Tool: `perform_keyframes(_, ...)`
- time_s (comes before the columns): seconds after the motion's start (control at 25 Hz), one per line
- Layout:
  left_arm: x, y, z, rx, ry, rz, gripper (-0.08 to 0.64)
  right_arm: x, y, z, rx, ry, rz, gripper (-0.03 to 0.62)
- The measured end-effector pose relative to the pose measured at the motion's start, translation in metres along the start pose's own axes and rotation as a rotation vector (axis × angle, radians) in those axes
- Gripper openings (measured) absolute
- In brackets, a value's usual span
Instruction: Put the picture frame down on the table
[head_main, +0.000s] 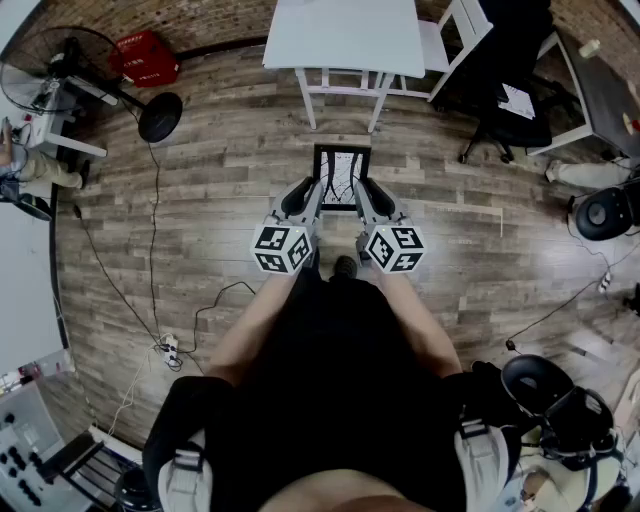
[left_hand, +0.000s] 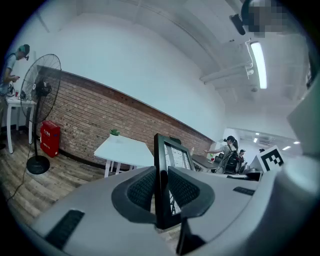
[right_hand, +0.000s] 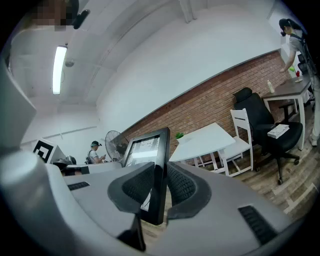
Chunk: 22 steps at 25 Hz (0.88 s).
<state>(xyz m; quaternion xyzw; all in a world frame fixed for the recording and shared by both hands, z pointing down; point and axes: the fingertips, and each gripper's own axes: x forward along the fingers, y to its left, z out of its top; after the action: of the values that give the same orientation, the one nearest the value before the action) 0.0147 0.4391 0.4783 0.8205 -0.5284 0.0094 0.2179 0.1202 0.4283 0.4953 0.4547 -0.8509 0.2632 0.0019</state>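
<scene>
Two edges of the frame (head_main: 341, 180) are clamped: the left one by the left gripper (head_main: 308, 202), the right one by the right gripper (head_main: 371, 202) (black border is pinched between the pads in both gripper views). Frame is held in the air over the wood floor (head_main: 210, 160), in front of the person, apart from the white table (head_main: 345, 35). Nothing is set on the table yet.
</scene>
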Motion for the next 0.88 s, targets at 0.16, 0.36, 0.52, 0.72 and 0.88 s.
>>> perform_keyframes(0.16,0.001,0.019,0.004,-0.004,0.001,-0.005,0.081,0.016,0.008,-0.004,-0.011,0.005,-0.007,0.075)
perform_keyframes(0.36,0.008,0.042,0.012,0.014,0.003,-0.016,0.081,0.039,0.016,0.001,-0.033,-0.002,-0.017,0.075)
perform_keyframes(0.52,0.022,0.069,0.03,0.009,0.001,-0.037,0.081,0.069,0.023,0.01,-0.034,-0.012,-0.03,0.077)
perform_keyframes(0.72,0.048,0.102,0.049,0.007,0.017,-0.07,0.081,0.111,0.022,0.022,-0.032,-0.018,-0.07,0.077)
perform_keyframes(0.88,0.068,0.128,0.062,0.001,0.028,-0.098,0.081,0.142,0.024,0.031,-0.035,-0.034,-0.096,0.077)
